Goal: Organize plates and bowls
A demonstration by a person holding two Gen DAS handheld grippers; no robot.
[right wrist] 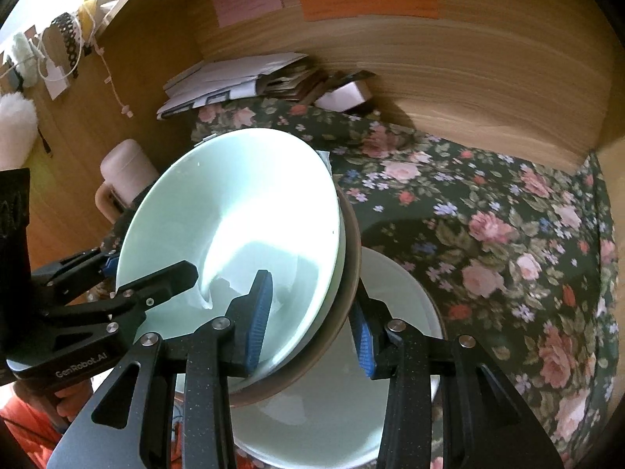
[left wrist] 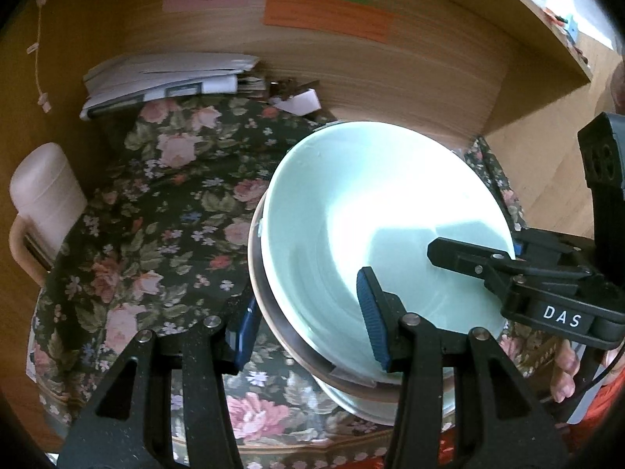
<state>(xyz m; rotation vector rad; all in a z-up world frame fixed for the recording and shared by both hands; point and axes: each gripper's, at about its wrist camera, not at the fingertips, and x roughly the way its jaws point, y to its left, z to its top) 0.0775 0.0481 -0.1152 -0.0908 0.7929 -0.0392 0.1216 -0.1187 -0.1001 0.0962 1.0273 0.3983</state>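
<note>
A pale green bowl sits nested in a brown-rimmed bowl, and both are held tilted above a pale plate on the floral cloth. My left gripper straddles the left rim of the two bowls, one pad inside the green bowl and one outside. My right gripper straddles the opposite rim in the same way. Each gripper shows in the other's view, the right one in the left wrist view, the left one in the right wrist view.
A floral cloth covers the shelf inside a wooden cabinet. A stack of papers lies at the back. A pale pink lidded mug stands at the left wall. Coloured notes stick to the back wall.
</note>
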